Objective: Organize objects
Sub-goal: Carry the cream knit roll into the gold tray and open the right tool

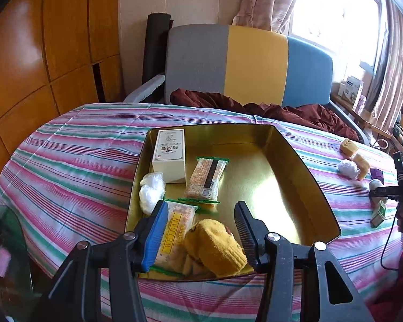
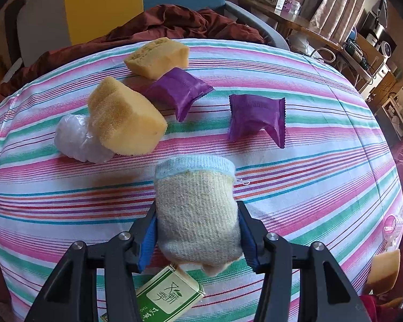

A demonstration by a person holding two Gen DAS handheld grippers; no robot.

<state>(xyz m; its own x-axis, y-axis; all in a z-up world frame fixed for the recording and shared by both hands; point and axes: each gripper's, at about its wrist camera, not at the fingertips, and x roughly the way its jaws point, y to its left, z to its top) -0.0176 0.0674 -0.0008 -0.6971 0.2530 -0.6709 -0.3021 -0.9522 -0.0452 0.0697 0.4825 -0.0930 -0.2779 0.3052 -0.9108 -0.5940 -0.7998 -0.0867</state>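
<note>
A gold tin tray (image 1: 303,171) on the striped tablecloth holds a cream box (image 1: 169,155), two snack packets (image 1: 207,178), a white plastic wad (image 1: 151,191) and a yellow rolled sock (image 1: 215,247). My left gripper (image 1: 201,233) is open over the tray's near end, its jaws either side of the yellow sock and a WEIDAN packet (image 1: 174,230). My right gripper (image 2: 197,238) is shut on a cream rolled sock (image 2: 198,209), held above the cloth. A green and white box (image 2: 169,295) lies under it.
On the cloth ahead of the right gripper lie two yellow sponges (image 2: 123,118), two purple sachets (image 2: 258,118) and a white plastic wad (image 2: 75,139). Another sponge (image 2: 384,271) is at the right edge. A sofa with a maroon cloth (image 1: 255,107) stands behind the table.
</note>
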